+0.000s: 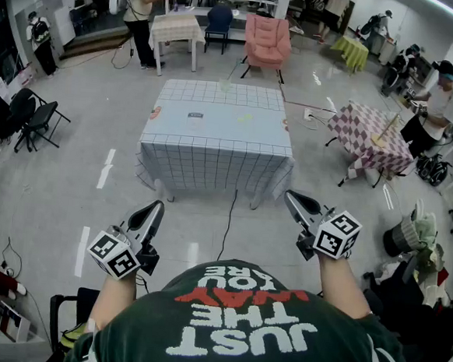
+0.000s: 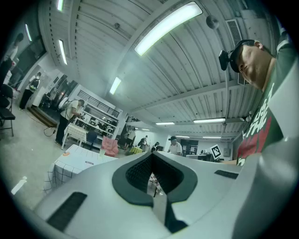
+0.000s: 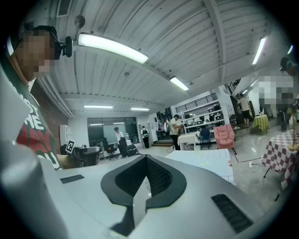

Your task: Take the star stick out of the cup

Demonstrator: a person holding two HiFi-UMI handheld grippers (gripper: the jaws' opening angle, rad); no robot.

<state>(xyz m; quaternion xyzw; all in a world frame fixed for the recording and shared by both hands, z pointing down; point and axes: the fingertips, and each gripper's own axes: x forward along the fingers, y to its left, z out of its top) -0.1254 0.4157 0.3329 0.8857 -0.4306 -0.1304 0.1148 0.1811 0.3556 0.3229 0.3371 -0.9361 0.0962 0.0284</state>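
Nothing of the task looks begun. The left gripper, its tongs pressed together and empty, hangs well short of the grid-clothed table. A pale cup stands at the table's far edge, too small to show the star stick. The right gripper, tongs also closed on nothing, is equally short of the table.

Left hand-held gripper, right: closed.

Dark green T-shirt, white-and-red lettering — grey left gripper and right gripper carry black-and-white marker cubes.
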